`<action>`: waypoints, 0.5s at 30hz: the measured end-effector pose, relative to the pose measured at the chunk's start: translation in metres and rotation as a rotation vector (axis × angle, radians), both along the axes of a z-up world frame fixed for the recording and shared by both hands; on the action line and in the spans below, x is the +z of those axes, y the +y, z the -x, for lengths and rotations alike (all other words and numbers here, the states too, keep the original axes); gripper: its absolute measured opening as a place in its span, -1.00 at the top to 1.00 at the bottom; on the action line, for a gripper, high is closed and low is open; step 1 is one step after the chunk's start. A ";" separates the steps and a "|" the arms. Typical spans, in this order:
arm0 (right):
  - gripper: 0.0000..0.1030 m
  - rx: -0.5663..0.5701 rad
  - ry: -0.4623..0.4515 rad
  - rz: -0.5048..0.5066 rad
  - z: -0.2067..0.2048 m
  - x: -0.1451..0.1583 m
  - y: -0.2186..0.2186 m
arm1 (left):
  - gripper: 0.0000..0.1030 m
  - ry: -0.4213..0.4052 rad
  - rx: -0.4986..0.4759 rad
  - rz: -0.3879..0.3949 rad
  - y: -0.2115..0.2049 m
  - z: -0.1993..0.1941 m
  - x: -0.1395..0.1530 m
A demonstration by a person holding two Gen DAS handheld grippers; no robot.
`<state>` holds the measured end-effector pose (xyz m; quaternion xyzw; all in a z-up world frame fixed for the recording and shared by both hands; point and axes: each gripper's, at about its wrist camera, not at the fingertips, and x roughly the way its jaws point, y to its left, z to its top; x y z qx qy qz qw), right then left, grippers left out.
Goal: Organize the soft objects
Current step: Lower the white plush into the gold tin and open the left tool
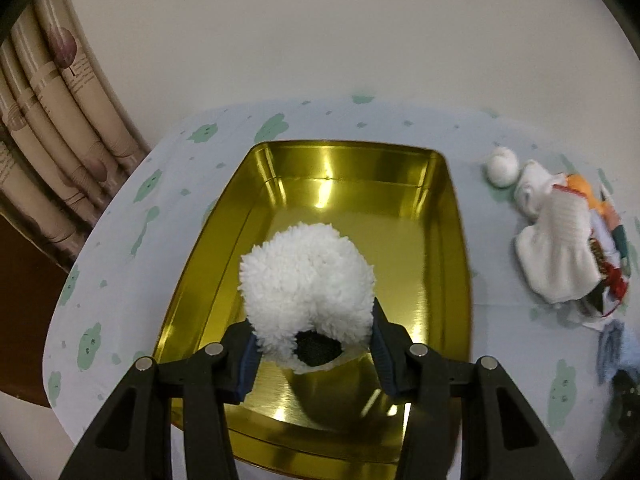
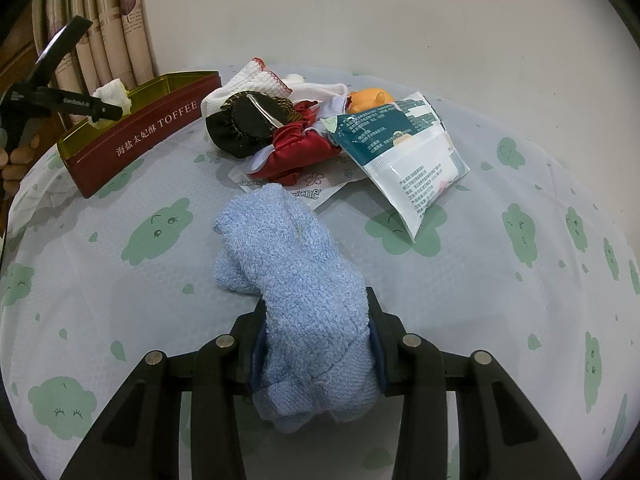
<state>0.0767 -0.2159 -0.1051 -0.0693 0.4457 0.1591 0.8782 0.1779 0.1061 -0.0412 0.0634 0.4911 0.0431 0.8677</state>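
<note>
My left gripper (image 1: 316, 340) is shut on a white fluffy soft toy (image 1: 308, 276) with a black patch, and holds it over the inside of the gold tin (image 1: 452, 240). In the right wrist view the same tin (image 2: 136, 140) shows its red "TOFFEE" side at the far left, with the left gripper (image 2: 102, 110) and the white toy (image 2: 114, 96) above it. My right gripper (image 2: 316, 320) is shut on a light blue towel (image 2: 288, 248), which droops forward onto the tablecloth.
A pile lies behind the towel: black and red cloth (image 2: 264, 128), a white cloth with red trim (image 2: 260, 76), an orange toy (image 2: 368, 98) and a wipes packet (image 2: 404, 152). A small white ball (image 1: 502, 168) sits beside it. A curtain (image 1: 52, 128) hangs left, and a person's fingers (image 2: 12, 160) show there.
</note>
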 end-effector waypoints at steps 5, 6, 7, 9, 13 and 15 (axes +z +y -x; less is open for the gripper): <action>0.27 0.000 0.000 0.000 0.000 0.000 0.000 | 0.04 0.010 0.010 -0.014 0.005 -0.001 -0.006; 0.27 0.000 0.000 0.000 0.000 0.000 0.000 | 0.03 0.009 0.012 -0.019 0.006 -0.002 -0.007; 0.27 0.000 0.000 0.000 0.000 0.000 0.000 | 0.03 0.010 0.011 -0.020 0.006 -0.003 -0.007; 0.27 0.000 0.001 0.000 0.000 0.000 0.000 | 0.03 0.017 0.010 -0.023 0.008 -0.004 -0.008; 0.27 0.000 0.001 0.000 0.000 0.001 0.000 | 0.00 0.042 0.010 -0.028 0.009 -0.006 -0.012; 0.27 0.000 0.001 0.000 0.000 0.001 0.000 | -0.07 0.054 0.005 -0.024 0.009 -0.007 -0.012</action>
